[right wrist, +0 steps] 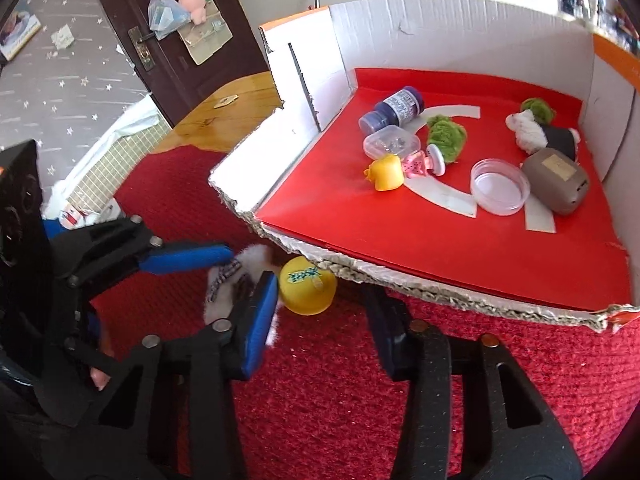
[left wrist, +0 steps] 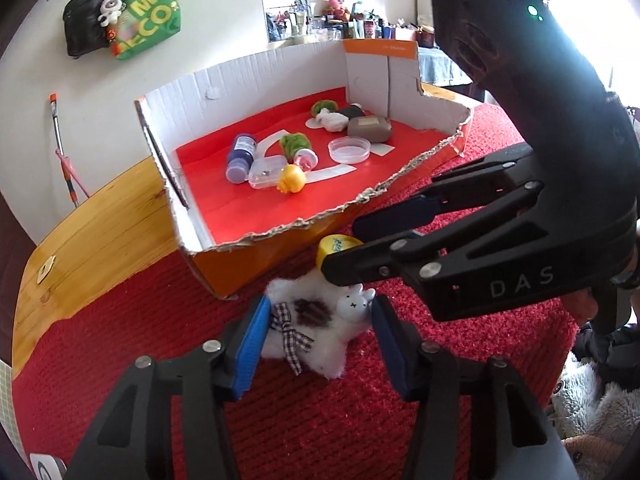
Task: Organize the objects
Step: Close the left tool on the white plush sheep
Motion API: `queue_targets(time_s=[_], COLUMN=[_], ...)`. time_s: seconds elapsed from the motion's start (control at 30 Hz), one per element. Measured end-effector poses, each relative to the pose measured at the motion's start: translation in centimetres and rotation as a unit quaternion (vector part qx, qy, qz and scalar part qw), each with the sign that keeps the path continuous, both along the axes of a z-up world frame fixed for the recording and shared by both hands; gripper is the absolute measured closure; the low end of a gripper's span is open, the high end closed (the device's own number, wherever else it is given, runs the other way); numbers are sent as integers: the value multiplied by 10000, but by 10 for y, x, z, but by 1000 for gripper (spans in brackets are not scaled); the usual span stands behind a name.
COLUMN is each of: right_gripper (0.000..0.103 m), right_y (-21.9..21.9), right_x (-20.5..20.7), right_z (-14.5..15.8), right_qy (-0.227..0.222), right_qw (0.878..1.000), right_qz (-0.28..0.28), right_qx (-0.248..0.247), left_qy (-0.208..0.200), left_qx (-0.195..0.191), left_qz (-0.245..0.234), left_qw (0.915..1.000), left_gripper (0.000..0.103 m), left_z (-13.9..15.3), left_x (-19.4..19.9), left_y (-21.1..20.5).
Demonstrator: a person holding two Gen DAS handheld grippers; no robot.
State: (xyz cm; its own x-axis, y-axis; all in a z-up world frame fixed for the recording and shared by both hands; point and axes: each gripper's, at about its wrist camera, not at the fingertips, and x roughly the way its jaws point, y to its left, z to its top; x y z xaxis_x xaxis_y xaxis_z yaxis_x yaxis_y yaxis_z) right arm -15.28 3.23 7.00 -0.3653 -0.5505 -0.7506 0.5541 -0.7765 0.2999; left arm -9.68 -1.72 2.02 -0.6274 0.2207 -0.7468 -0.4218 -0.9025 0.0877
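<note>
A white plush toy [left wrist: 316, 328] with a checked bow lies on the red mat in front of the cardboard box [left wrist: 256, 236]. My left gripper [left wrist: 318, 332] is open, its blue pads on either side of the plush. In the right wrist view the plush [right wrist: 240, 276] shows between those fingers. My right gripper [right wrist: 326, 332] is open and empty, just in front of a yellow round container [right wrist: 306, 290] by the box's front wall. In the left wrist view it [left wrist: 344, 248] hovers over that container [left wrist: 336, 246].
The box's red floor [right wrist: 400, 232] holds a blue bottle [right wrist: 394, 110], a clear case [right wrist: 390, 144], a yellow duck [right wrist: 386, 172], green fluffy balls [right wrist: 448, 134], a clear lid [right wrist: 500, 186] and a grey box [right wrist: 556, 180]. A wooden table [left wrist: 92, 232] lies left.
</note>
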Motion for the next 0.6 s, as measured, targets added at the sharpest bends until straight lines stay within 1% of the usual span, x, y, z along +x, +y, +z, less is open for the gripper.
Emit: queue_targets(time_s=[0.07, 0.1, 0.17, 0.23, 0.4, 0.5, 0.6], right_gripper=[70, 70, 74, 74, 74, 74, 74], right_y=[-1, -2, -2, -1, 7, 13, 20], right_x=[-1, -1, 0, 0, 4, 6, 10], right_z=[-1, -1, -1, -1, 3, 4, 5], right_qy=[-40, -51, -70, -91, -39, -17, 6], right_qw=[10000, 10000, 9999, 9999, 10000, 10000, 9999], right_qz=[34, 54, 79, 78, -2, -56, -106], right_qx=[-10, -7, -30, -66, -51, -1, 46], left_qy=[-7, -16, -48, -90, -163, -169, -137], left_qx=[26, 58, 122, 223, 404, 405, 292], left_qz=[-30, -33, -23, 4, 146, 216, 283], left_qw=[10000, 10000, 9999, 9997, 9989, 9988, 9991], left_gripper=[53, 55, 57, 61, 65, 66, 66], left_z=[0, 1, 1, 2, 4, 5, 5], left_x=[0, 0, 0, 1, 2, 2, 4], left_y=[0, -1, -3, -6, -11, -10, -7])
